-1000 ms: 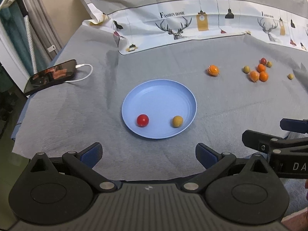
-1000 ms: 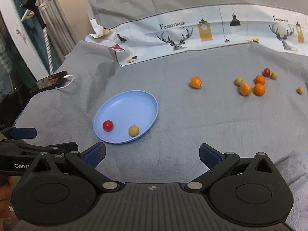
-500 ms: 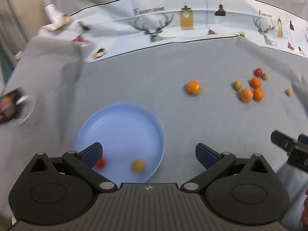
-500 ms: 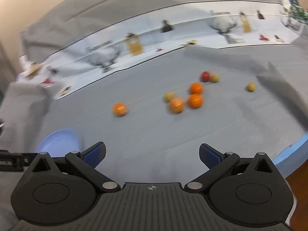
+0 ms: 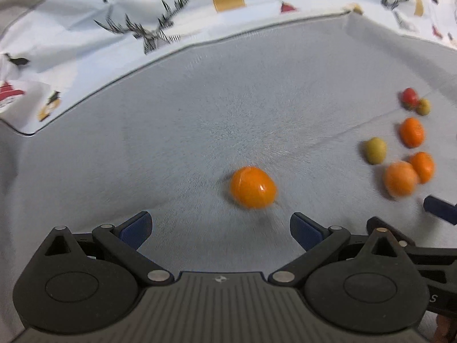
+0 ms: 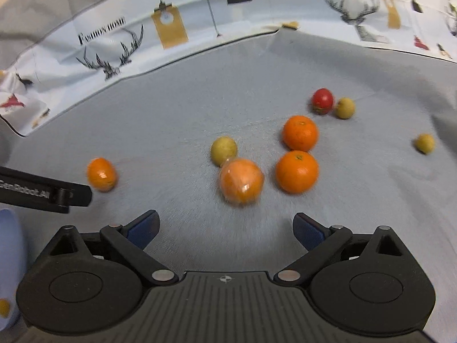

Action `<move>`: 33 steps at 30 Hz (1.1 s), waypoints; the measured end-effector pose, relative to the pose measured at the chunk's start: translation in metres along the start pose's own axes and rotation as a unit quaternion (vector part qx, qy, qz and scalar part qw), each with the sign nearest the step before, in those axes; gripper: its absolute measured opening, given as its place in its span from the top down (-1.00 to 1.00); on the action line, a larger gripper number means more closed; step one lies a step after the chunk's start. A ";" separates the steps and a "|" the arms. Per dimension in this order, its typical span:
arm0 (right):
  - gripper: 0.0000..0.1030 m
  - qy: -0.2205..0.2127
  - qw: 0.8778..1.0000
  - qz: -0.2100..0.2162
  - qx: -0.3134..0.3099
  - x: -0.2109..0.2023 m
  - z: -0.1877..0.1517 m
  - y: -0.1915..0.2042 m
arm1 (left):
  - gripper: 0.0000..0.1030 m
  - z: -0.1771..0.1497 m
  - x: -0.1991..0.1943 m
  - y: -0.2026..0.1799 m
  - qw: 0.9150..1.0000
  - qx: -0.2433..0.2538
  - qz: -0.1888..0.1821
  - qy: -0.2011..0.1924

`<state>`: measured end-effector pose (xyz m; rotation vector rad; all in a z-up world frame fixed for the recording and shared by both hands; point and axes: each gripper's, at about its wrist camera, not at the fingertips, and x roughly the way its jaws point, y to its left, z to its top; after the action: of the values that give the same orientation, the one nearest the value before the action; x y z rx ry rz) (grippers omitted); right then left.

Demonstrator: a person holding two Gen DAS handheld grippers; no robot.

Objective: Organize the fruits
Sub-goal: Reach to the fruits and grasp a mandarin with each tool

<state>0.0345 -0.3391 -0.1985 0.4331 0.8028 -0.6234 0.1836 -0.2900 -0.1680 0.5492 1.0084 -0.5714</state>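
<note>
My left gripper (image 5: 220, 230) is open and empty, just short of a lone orange fruit (image 5: 252, 187) on the grey cloth; the same fruit shows in the right wrist view (image 6: 102, 174). My right gripper (image 6: 225, 227) is open and empty, just short of a wrapped orange fruit (image 6: 241, 181). Behind it lie two oranges (image 6: 297, 171) (image 6: 300, 133), a yellow-green fruit (image 6: 223, 150), a red fruit (image 6: 322, 100) and two small yellow fruits (image 6: 344, 108) (image 6: 425, 143). The blue plate's rim (image 6: 11, 245) shows at the left edge, with a yellow fruit (image 6: 4, 307) on it.
A white printed cloth with deer and lamp pictures (image 5: 160, 25) rises behind the grey cloth. The left gripper's finger (image 6: 45, 193) reaches in from the left of the right wrist view. The right gripper's finger (image 5: 440, 207) shows at the right of the left wrist view.
Both grippers have moved forward and right, away from the blue plate toward the loose fruits. The plate has left the left wrist view. Both stay open.
</note>
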 end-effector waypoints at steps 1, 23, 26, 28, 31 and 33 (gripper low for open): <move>-0.87 -0.005 1.000 -0.006 -0.009 0.007 0.001 0.001 | -0.99 0.004 0.011 -0.001 1.000 0.000 0.000 0.004; -0.98 -0.090 0.994 -0.035 -0.060 0.024 -0.014 0.000 | -1.00 0.013 0.042 0.007 0.998 -0.042 -0.042 0.002; -0.98 -0.091 0.994 -0.035 -0.059 0.023 -0.014 0.000 | -1.00 0.013 0.041 0.007 0.998 -0.042 -0.041 0.001; -0.44 -0.101 0.993 -0.027 -0.057 0.018 -0.013 0.000 | -0.80 0.011 0.036 0.005 0.998 -0.037 -0.047 -0.011; 0.23 -0.099 0.993 -0.015 -0.058 0.014 -0.009 0.000 | 0.15 0.010 0.020 0.000 0.998 -0.011 -0.056 -0.033; 0.23 -0.090 0.995 -0.011 -0.050 0.012 -0.008 0.000 | 0.15 0.008 0.010 -0.001 0.998 -0.004 -0.047 -0.043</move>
<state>0.0364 -0.3387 -0.2123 0.2722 0.6639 -0.6311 0.1921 -0.2978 -0.1740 0.4674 0.9579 -0.6689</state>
